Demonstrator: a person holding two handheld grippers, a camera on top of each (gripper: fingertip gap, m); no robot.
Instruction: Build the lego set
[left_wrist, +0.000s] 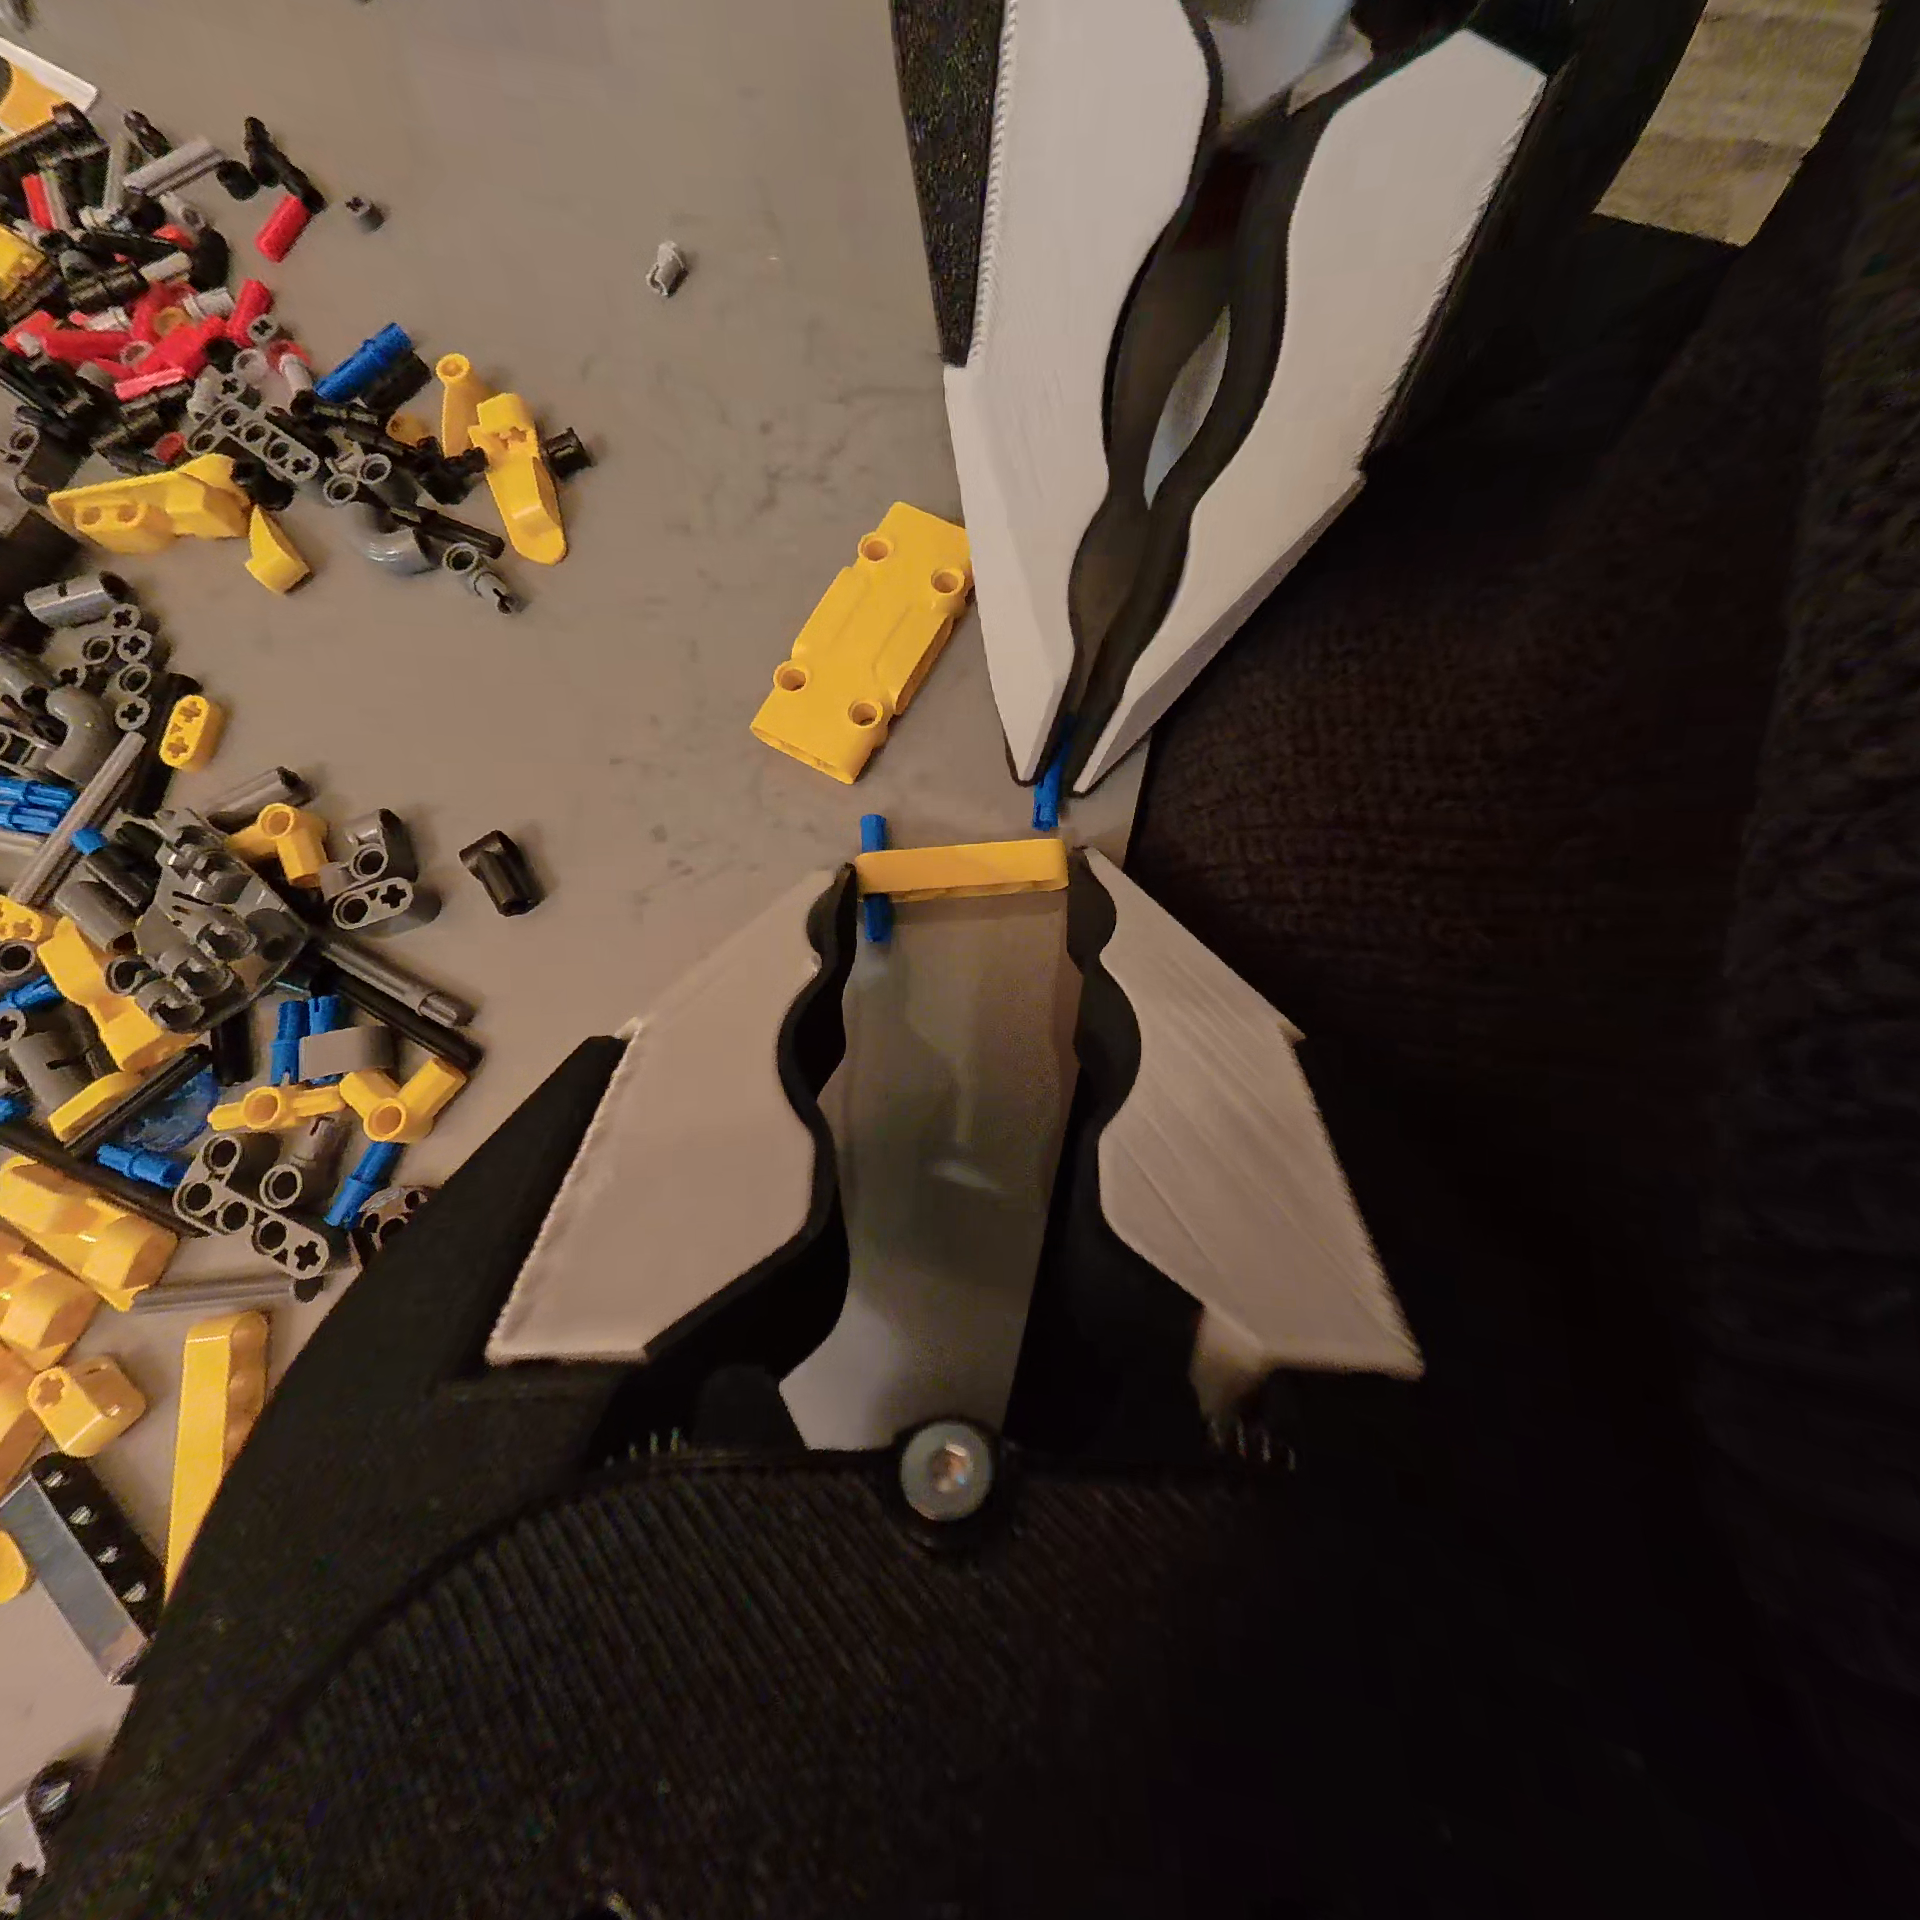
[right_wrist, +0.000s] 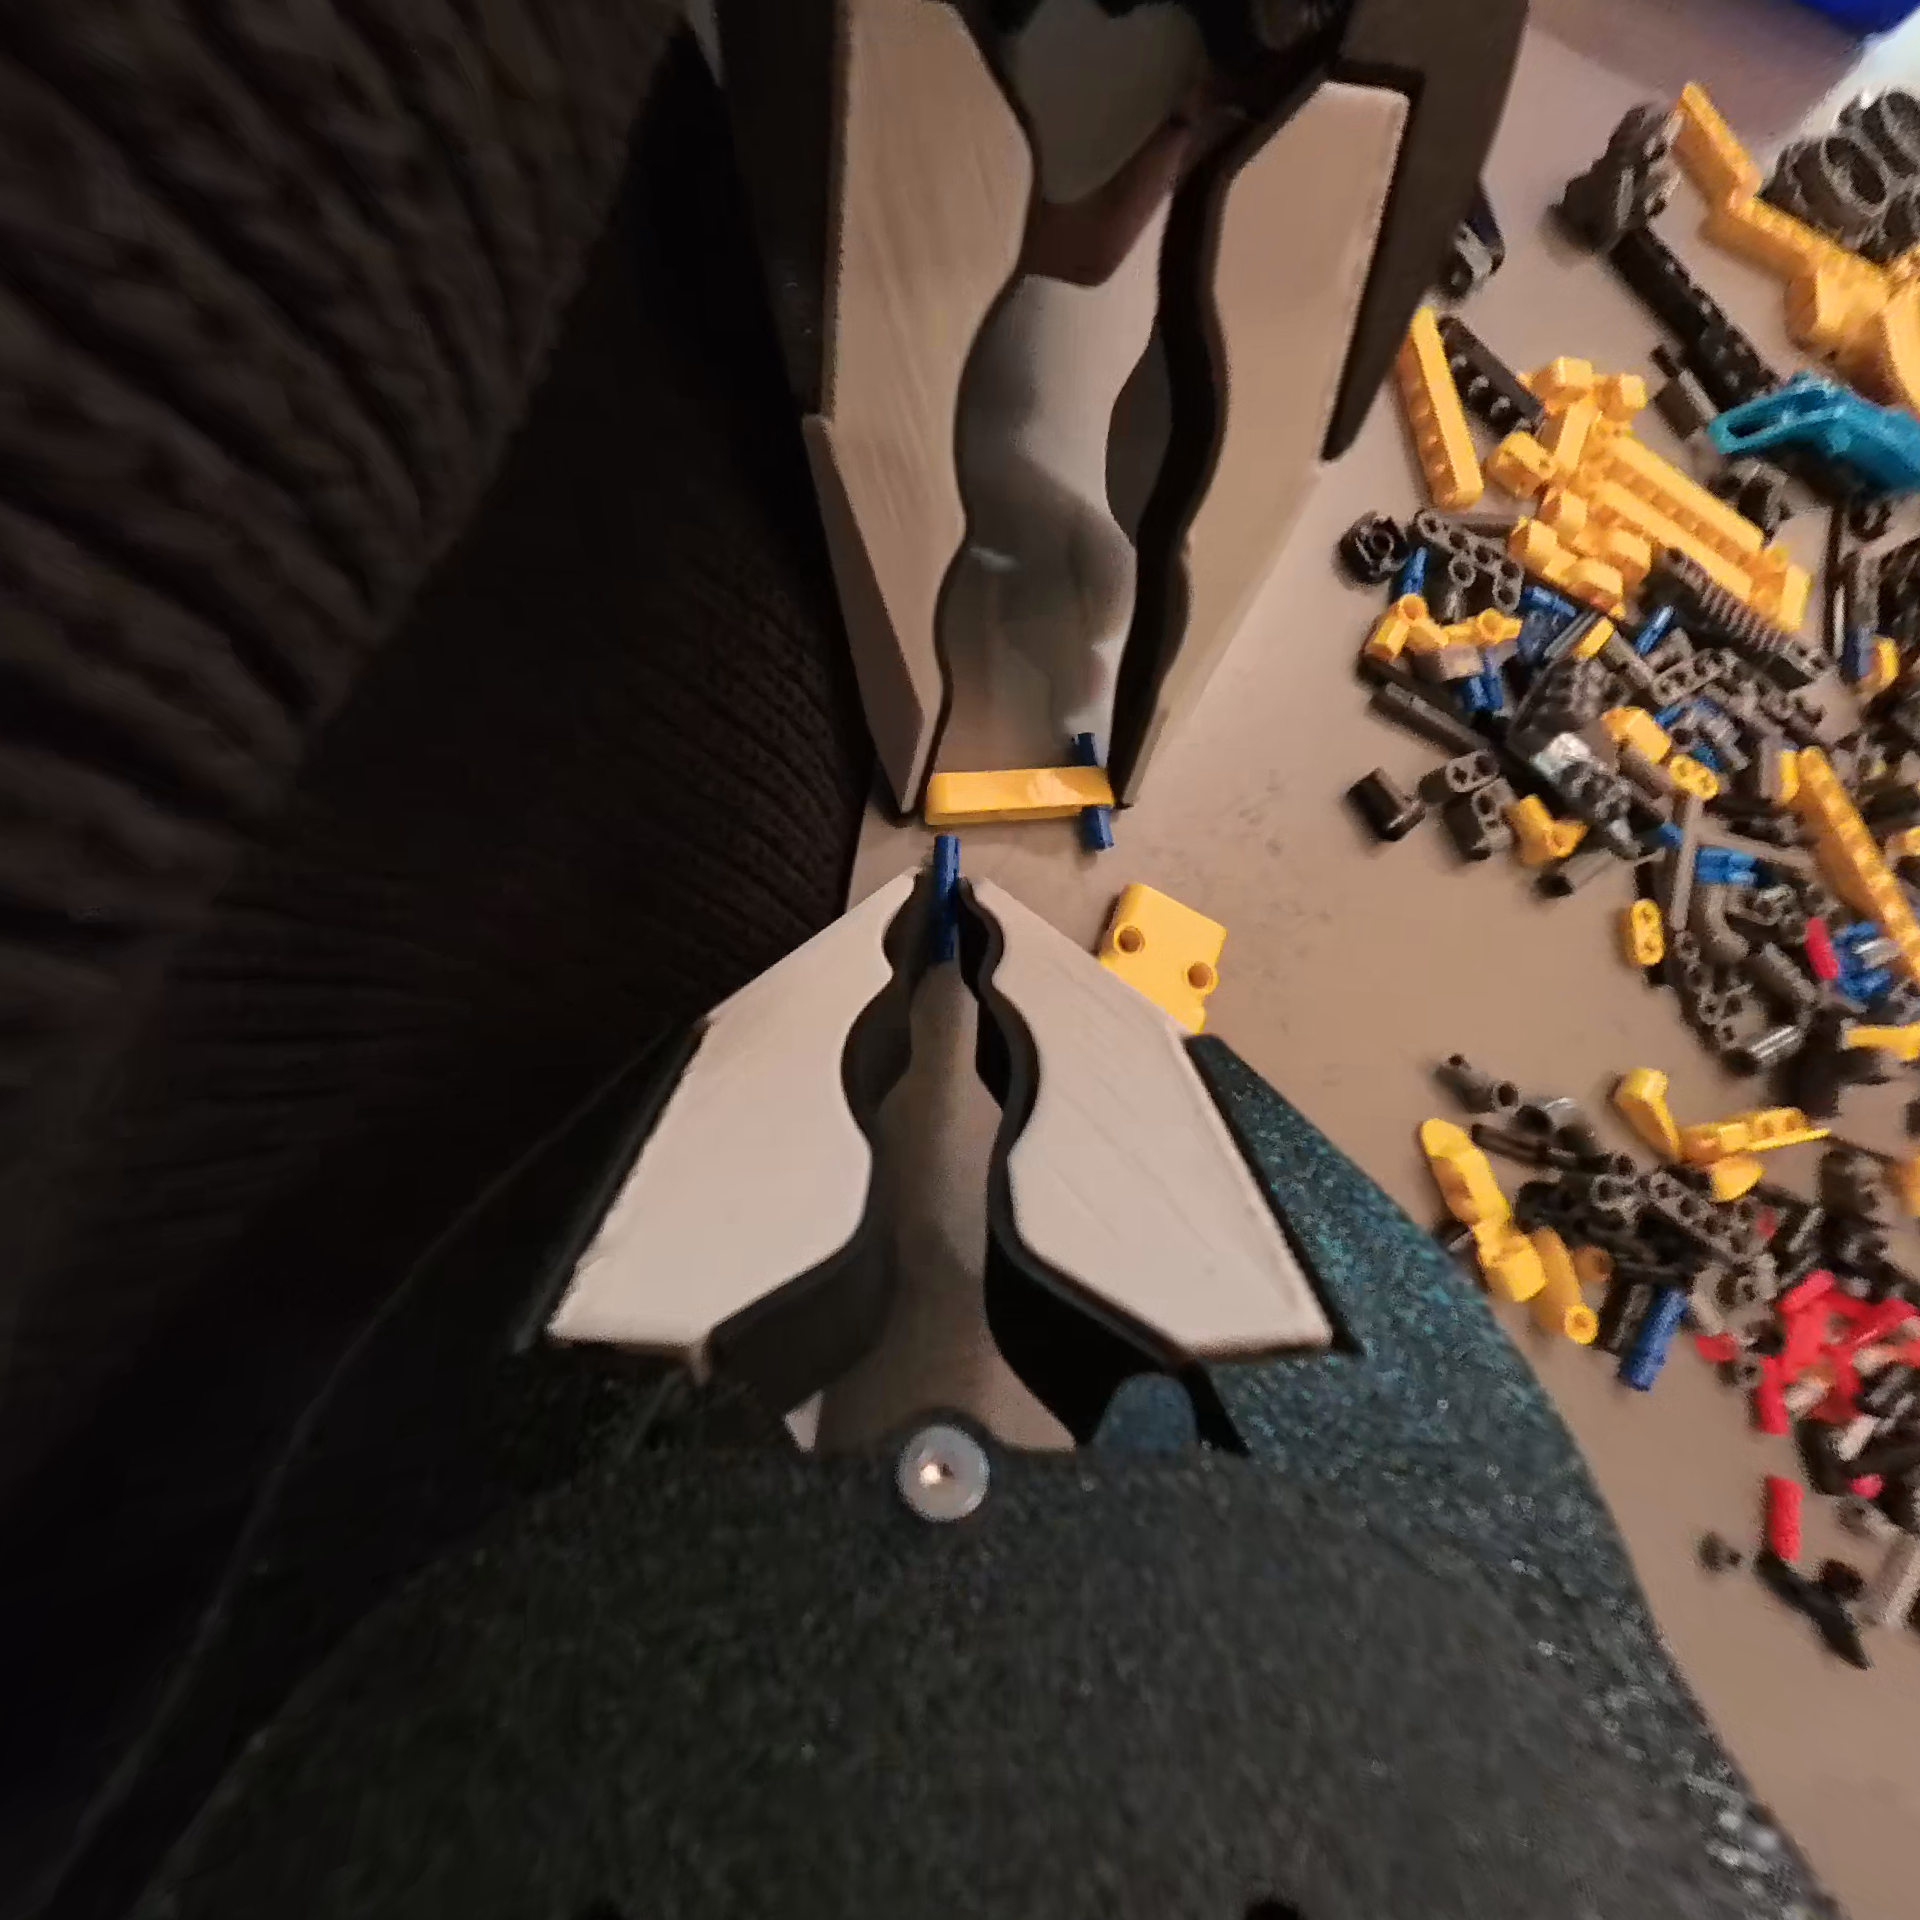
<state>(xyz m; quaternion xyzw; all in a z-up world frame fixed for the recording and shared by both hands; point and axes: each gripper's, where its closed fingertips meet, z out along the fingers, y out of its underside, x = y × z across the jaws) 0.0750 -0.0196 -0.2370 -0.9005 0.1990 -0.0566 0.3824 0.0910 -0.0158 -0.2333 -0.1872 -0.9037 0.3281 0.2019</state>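
My left tongs (left_wrist: 961, 868) clamp the yellow beam (left_wrist: 961, 869) endwise above the counter (left_wrist: 623, 727), one blue pin (left_wrist: 876, 878) already seated. My right tongs (right_wrist: 943, 894) pinch a second blue pin (right_wrist: 943, 896) just short of the beam's free end. Slightly misaligned, it could jam, or twist out and drop.

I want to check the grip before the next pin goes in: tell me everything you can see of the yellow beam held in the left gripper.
The yellow beam is a short, flat, smooth plastic bar held crosswise between the left gripper's fingertips, clamped at both ends above the grey table. A blue pin already sticks through one end. The right gripper holds a second blue pin just short of the other end.
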